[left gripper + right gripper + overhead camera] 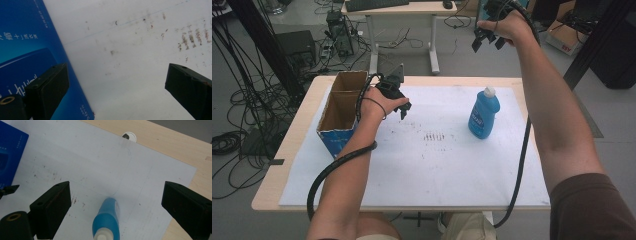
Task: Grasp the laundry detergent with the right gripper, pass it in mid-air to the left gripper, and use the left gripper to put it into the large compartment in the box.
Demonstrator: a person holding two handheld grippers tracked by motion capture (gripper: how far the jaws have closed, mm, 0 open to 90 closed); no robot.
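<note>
Forearms of the person come in from the bottom of the high view over the table [302, 150] and its white sheet [437, 170]. Next in size, the blue cardboard box [343, 107] stands open-topped at the left edge. Upright right of centre stands the blue bottle [484, 114]. Left gripper [404, 110] hovers released beside the box; right gripper [487, 41] hangs released high above the bottle.
</note>
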